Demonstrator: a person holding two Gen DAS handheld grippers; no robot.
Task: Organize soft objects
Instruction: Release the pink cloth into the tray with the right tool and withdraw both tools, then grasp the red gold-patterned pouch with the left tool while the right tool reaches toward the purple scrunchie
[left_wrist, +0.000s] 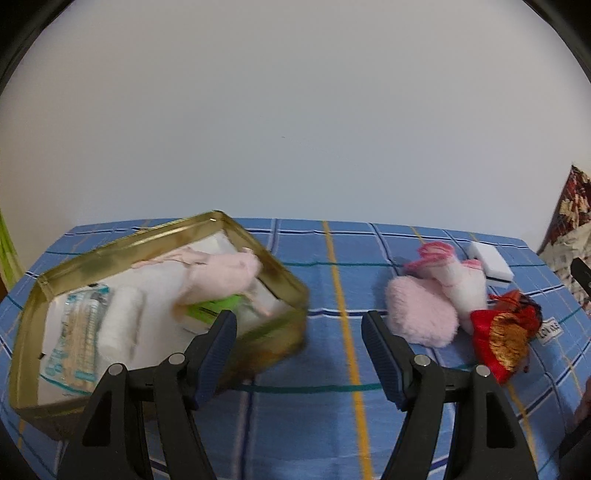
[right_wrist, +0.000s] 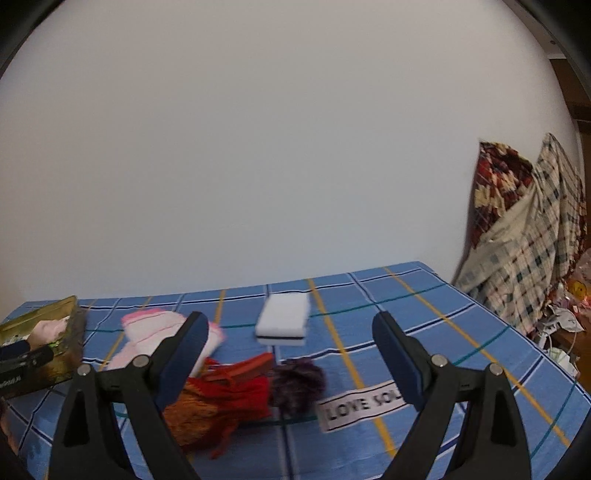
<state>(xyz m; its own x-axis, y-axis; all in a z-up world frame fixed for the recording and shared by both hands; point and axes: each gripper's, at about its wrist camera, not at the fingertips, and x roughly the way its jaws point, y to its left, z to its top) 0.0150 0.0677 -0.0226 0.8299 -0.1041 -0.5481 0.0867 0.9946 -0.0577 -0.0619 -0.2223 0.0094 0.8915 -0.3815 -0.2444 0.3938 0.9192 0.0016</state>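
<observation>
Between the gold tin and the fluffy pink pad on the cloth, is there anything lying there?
No. In the left wrist view the stretch between the gold tin and the pink pad is bare blue checked cloth.

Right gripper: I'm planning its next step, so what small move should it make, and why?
Probably ease the right gripper down over the red and gold pouch: its jaws stand open and empty, and the pouch lies outside the gold tin.

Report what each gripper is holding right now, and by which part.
Nothing is held. The left gripper and the right gripper both stand open, with only the blue checked cloth showing between their fingers.
</observation>
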